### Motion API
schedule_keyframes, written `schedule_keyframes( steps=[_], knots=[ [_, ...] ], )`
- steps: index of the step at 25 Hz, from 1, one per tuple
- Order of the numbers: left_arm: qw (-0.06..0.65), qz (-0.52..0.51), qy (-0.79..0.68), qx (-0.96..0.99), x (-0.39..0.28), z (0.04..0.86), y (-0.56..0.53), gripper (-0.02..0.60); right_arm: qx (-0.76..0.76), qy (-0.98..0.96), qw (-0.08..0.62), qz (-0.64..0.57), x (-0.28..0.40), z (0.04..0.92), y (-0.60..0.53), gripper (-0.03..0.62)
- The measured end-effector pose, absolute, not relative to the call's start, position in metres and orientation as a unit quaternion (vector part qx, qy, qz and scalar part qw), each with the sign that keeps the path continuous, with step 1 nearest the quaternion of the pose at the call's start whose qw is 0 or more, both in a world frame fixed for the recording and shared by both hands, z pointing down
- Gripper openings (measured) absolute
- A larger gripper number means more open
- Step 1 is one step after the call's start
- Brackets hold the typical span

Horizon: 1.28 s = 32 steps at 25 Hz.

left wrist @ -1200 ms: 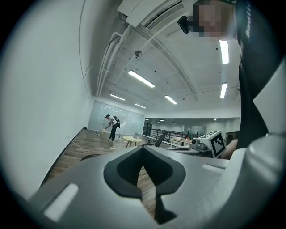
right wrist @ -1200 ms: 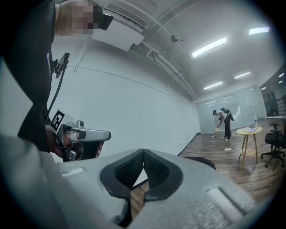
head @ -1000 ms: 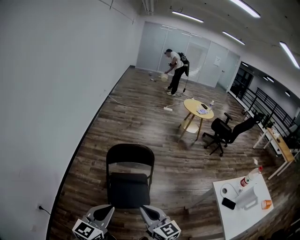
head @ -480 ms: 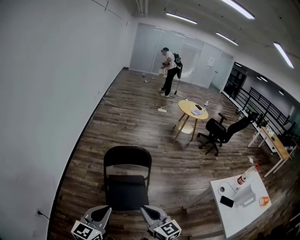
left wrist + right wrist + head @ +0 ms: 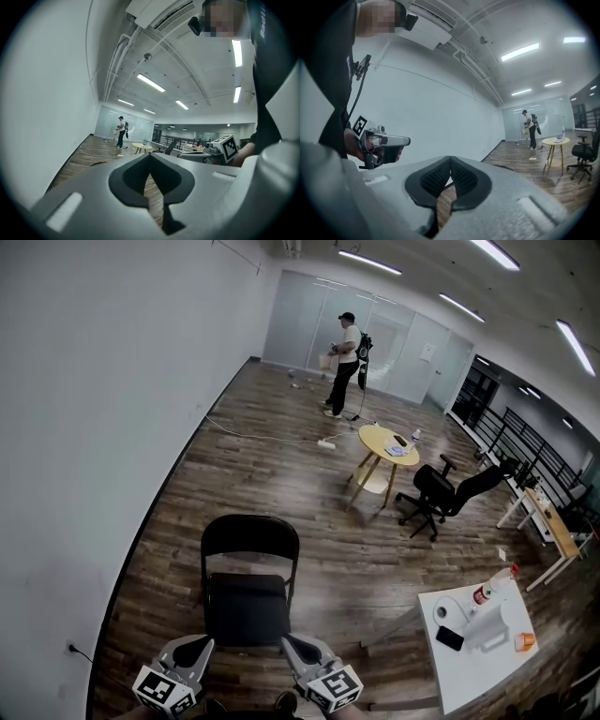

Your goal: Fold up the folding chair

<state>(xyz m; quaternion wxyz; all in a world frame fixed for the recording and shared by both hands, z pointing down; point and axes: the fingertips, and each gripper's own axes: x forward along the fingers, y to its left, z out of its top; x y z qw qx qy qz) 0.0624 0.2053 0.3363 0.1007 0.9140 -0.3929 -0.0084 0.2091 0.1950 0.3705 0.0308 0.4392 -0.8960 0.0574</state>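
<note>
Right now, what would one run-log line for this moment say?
folding chair: open, standing, not yet folded | left gripper: jaws shut, empty | right gripper: jaws shut, empty

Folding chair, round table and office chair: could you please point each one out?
Folding chair [image 5: 246,608]: head view, on its seat.
Round table [image 5: 375,439]: head view, bare part of its top.
Office chair [image 5: 432,488]: head view, on its seat.
</note>
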Motion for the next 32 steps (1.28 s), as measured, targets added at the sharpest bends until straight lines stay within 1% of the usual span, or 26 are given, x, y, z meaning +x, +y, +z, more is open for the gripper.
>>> schedule_keyframes(
  steps=[4, 8, 16, 24, 32],
  knots=[
    [0.118, -0.013, -0.411, 0.904, 0.078, 0.349, 0.198, 0.0, 0.426, -0.902, 0.017, 0.061, 0.233, 0.372, 0.185, -0.003],
    [0.146, -0.008, -0.427, 0.892, 0.096, 0.363, 0.194, 0.0, 0.421, -0.905, 0.029, 0.056, 0.262, 0.374, 0.172, -0.003],
    [0.155, 0.006, -0.462, 0.873, 0.131, 0.377, 0.184, 0.002, 0.392, -0.919, 0.017, 0.046, 0.3, 0.371, 0.149, -0.002],
    [0.163, 0.01, -0.495, 0.853, 0.147, 0.397, 0.172, 0.003, 0.359, -0.932, 0.015, 0.048, 0.312, 0.377, 0.126, 0.005],
    [0.205, 0.006, -0.507, 0.837, 0.133, 0.427, 0.166, 0.029, 0.35, -0.935, 0.033, 0.057, 0.304, 0.386, 0.107, 0.011]
  ],
)
